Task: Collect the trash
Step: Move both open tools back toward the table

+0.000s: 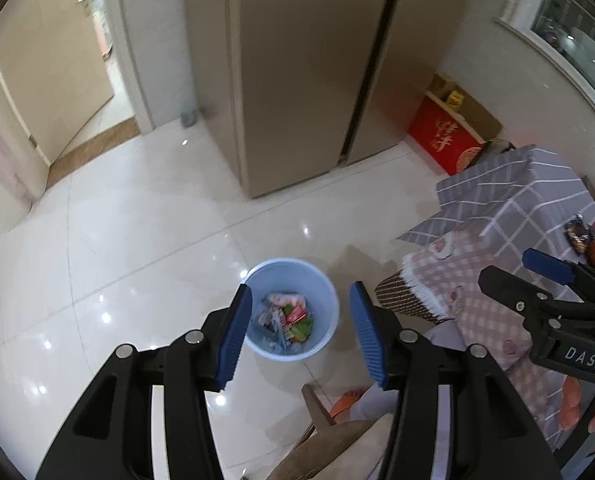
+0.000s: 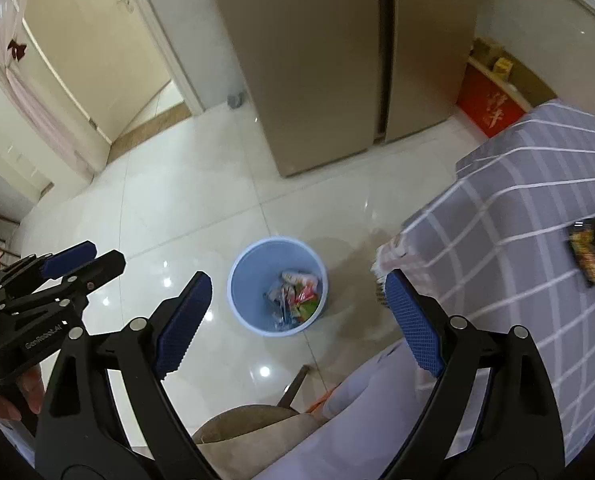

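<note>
My left gripper [image 1: 299,336] is about half open with nothing in it, right gripper [image 2: 297,320] is spread wide and empty too. Both hang over the shiny floor [image 1: 137,240], pointing down at the blue bin [image 1: 291,308], which has a heap of wrappers [image 1: 287,320] in it. One more dark wrapper [image 2: 591,248] sits on the checked tablecloth [image 2: 517,208], off to my right

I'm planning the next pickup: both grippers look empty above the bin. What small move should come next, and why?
Probably swing the right gripper toward the dark snack wrapper on the checked tablecloth. Both it and the left gripper are open and empty, the blue bin already holds wrappers, and this one is still out.
</note>
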`<state>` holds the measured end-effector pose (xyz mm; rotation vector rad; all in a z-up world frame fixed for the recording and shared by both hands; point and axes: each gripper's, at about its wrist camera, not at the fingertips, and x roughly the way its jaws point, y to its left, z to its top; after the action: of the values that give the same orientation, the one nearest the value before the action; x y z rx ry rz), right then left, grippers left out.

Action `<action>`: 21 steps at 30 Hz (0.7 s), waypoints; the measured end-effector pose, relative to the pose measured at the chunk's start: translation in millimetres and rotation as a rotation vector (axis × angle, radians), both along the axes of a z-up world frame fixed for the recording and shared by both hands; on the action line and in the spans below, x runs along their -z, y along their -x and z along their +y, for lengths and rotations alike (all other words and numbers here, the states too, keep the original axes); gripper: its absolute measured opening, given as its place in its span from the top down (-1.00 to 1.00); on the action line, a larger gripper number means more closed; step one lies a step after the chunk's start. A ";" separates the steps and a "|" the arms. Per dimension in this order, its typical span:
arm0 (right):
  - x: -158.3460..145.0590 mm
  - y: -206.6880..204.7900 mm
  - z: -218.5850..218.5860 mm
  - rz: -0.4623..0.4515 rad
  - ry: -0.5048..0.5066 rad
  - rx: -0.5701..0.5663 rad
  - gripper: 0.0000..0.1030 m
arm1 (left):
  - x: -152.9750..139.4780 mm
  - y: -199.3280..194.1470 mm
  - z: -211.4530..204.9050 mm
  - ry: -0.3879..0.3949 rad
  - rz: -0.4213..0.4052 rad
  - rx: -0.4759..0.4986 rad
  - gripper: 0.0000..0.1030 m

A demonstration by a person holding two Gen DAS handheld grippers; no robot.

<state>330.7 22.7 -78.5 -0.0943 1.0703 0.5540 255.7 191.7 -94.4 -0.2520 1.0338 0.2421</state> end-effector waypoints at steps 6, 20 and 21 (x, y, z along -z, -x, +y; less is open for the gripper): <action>-26.3 1.9 -38.4 -0.076 -0.023 0.067 -0.69 | -24.1 -15.7 -37.1 -0.016 -0.051 0.083 -0.17; -66.7 -2.0 -176.0 -0.191 -0.044 0.313 -0.69 | -47.6 -63.6 -151.2 -0.023 -0.101 0.303 -0.46; -67.8 -2.4 -184.7 -0.193 -0.046 0.326 -0.69 | -47.2 -67.0 -158.6 -0.023 -0.098 0.318 -0.47</action>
<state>333.1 -162.0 -10.8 0.0661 0.8617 0.2683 322.7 33.1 -47.1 -0.0751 0.9578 -0.0458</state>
